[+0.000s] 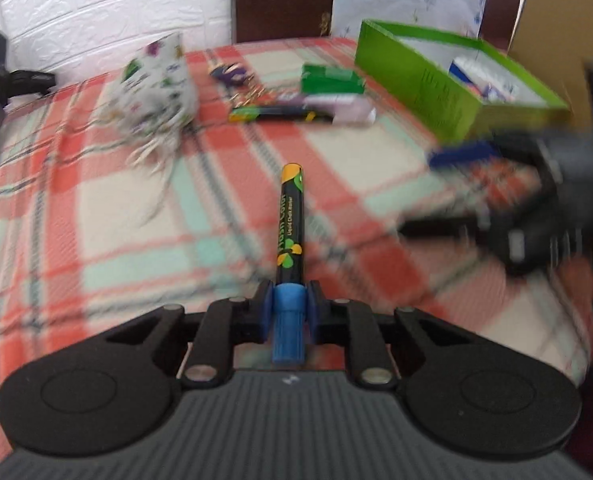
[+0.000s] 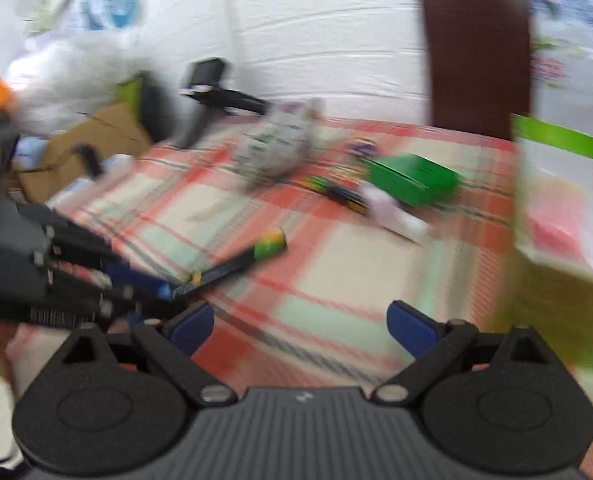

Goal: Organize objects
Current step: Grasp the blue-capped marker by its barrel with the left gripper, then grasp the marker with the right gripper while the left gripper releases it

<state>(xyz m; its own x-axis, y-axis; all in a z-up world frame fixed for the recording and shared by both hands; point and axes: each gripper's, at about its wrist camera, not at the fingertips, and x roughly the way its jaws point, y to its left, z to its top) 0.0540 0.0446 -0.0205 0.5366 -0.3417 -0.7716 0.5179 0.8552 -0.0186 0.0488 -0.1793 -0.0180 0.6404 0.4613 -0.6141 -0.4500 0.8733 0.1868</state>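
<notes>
My left gripper (image 1: 290, 305) is shut on the blue cap end of a black chalk marker (image 1: 291, 224), which points forward above the plaid cloth. The same marker (image 2: 232, 262) shows in the right wrist view, held by the left gripper (image 2: 164, 292) at the left. My right gripper (image 2: 300, 326) is open and empty, low over the cloth; it appears blurred at the right of the left wrist view (image 1: 468, 156). An open green box (image 1: 448, 80) with items inside stands at the right; its wall (image 2: 556, 280) is close on the right.
On the plaid cloth (image 1: 136, 220) lie a floral fringed pouch (image 1: 156, 80), a second black marker (image 1: 276, 113), a small green box (image 1: 332, 79), a pale packet (image 1: 348, 110) and a keychain (image 1: 232, 74). A dark chair back (image 1: 282, 0) and brown cardboard (image 1: 564, 28) stand behind.
</notes>
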